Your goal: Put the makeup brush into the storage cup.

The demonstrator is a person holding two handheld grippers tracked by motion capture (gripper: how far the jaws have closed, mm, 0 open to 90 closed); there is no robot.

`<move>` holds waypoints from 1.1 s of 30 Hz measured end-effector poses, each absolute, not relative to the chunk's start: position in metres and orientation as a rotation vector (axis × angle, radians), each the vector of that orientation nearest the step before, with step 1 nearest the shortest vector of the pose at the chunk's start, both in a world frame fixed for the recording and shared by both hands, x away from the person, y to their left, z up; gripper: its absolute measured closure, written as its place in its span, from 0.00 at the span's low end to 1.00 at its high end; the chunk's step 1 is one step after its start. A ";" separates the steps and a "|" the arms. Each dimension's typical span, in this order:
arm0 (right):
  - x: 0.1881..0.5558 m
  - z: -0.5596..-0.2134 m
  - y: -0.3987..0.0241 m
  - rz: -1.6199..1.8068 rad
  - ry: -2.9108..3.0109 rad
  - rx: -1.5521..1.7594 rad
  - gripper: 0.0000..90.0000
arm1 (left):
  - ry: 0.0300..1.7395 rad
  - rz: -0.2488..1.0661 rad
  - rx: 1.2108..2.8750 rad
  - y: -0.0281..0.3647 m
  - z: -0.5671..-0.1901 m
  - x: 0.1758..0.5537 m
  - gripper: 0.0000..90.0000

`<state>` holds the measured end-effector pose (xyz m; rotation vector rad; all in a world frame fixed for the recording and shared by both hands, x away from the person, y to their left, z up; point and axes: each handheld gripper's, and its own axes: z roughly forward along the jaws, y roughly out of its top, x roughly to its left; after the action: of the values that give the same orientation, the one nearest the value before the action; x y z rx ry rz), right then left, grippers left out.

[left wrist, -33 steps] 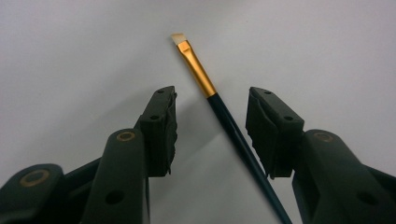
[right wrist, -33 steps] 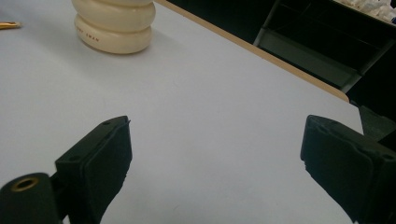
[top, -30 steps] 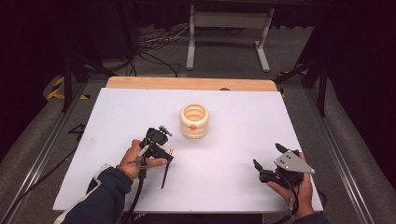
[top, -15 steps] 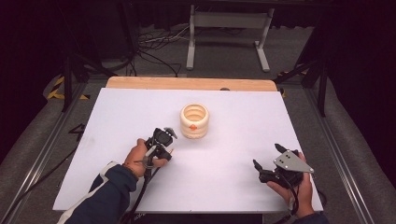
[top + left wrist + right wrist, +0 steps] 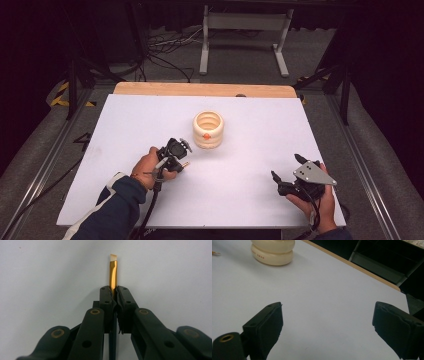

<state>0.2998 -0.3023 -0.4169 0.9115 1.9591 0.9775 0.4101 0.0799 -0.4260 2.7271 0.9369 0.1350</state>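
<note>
A slim brush [image 5: 113, 270] with a gold ferrule, a pale angled tip and a dark handle sticks out past my left gripper [image 5: 113, 288]. The jaws have just been closing, and they now pinch the brush below the ferrule. From above, the left gripper [image 5: 176, 161] hovers over the white table sheet [image 5: 250, 210], with the brush's gold end [image 5: 184, 164] pointing right. A cream ribbed cup [image 5: 208, 130] with an orange mark stands just beyond it. My right gripper [image 5: 285, 166] rests near the front right, open [image 5: 329, 315] with nothing between its pads.
The cream ribbed cup [image 5: 273, 251] lies far ahead and left of the right gripper. A wooden strip [image 5: 205, 89] runs along the table's far edge. Beyond that edge are a metal stand [image 5: 242, 30] and cables on the dark floor.
The left gripper's jaws have closed on the brush. The left hand has turned and shifted slightly toward the cup, so the dark handle no longer points at the front edge. The right hand has not moved.
</note>
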 end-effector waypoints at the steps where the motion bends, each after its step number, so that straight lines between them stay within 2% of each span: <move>1: 0.300 -0.417 -0.302 0.977 1.959 0.912 0.11 | 0.941 0.134 2.709 0.081 -0.427 0.409 0.93; 19: 0.300 -0.417 -0.301 0.970 1.961 0.903 0.12 | 0.793 0.297 2.377 0.113 -0.390 0.394 0.93; 33: 0.300 -0.418 -0.300 0.965 1.965 0.899 0.12 | 0.704 0.359 2.125 0.129 -0.374 0.386 0.93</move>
<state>0.2997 -0.3003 -0.4177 0.8991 1.9651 0.9652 0.3855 0.1286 -0.3739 2.1253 0.7037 0.3588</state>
